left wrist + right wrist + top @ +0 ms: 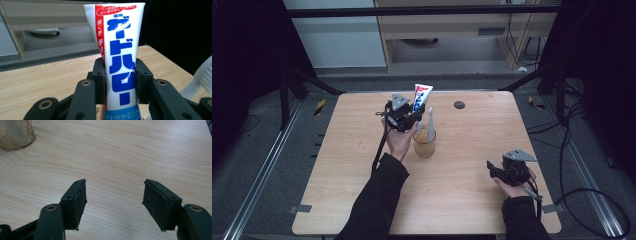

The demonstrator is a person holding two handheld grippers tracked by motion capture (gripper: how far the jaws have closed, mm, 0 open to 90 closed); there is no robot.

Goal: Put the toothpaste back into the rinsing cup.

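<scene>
Left gripper [408,116] holds a toothpaste tube [421,97] upright, crimped end on top, just above the rim of a glass cup [424,142] near the middle of the bench [472,145]. In the left gripper view the fingers [99,75] are clamped on the tube's [120,57] lower body from both sides. White tube, blue and red lettering. A white toothbrush [430,125] already stands in the cup, head up; its bristle end [203,72] shows at the right edge of the left gripper view.

Right gripper [507,170] rests low over the near right part of the bench, well apart from the cup. Its fingers [75,202] stand wide apart with nothing between them; the cup's base [15,135] sits at the far left of the right gripper view.

Step in hand, as judged: placing the tube into the cup beside the brush. Next move calls for lowering it straight down, cap end first, clear of the brush handle, then releasing only once the tube leans on the rim. Risk: nudging the light cup.

Surface: pale wood-grain bench top, a small dark round disc [459,105] near the far edge. Room: dim, grey floor, black frame rails, loose cables at right, light cabinet behind.
</scene>
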